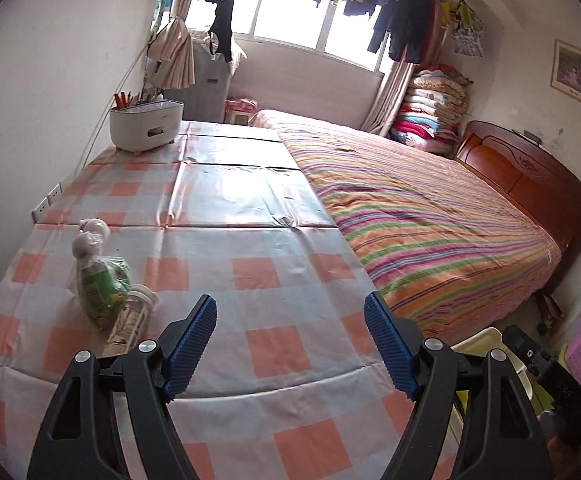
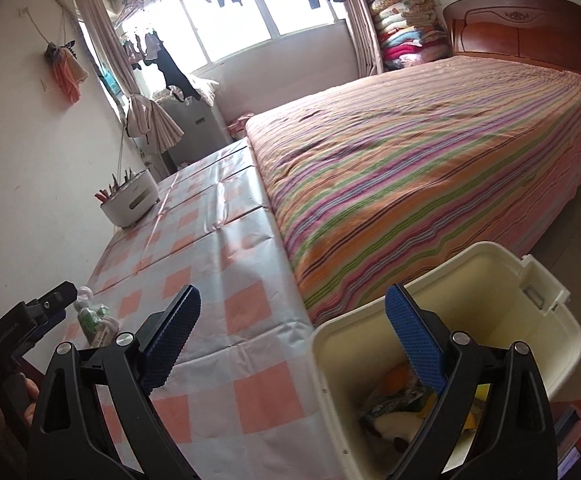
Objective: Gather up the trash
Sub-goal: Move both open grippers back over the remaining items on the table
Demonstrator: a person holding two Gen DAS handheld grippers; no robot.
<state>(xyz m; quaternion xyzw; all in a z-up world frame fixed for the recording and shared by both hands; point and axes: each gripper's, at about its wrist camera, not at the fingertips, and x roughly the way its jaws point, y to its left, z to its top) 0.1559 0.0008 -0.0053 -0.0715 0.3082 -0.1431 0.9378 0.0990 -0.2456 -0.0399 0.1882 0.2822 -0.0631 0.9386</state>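
Right wrist view: both grippers spread, empty; right gripper (image 2: pixel 292 300) between tablecloth (image 2: pixel 226 280) and bin (image 2: pixel 562 332).

Daylight room, strong fisheye bending in both views.
The window (image 1: pixel 290 12) is overexposed and gives glare on the tablecloth (image 1: pixel 226 184); corners are dark, the right wrist view slightly blurred.

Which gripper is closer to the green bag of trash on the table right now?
Left. The left gripper hovers open just right of the green bag, beside the small bottle. The right gripper is open farther right, its right finger over the cream bin.
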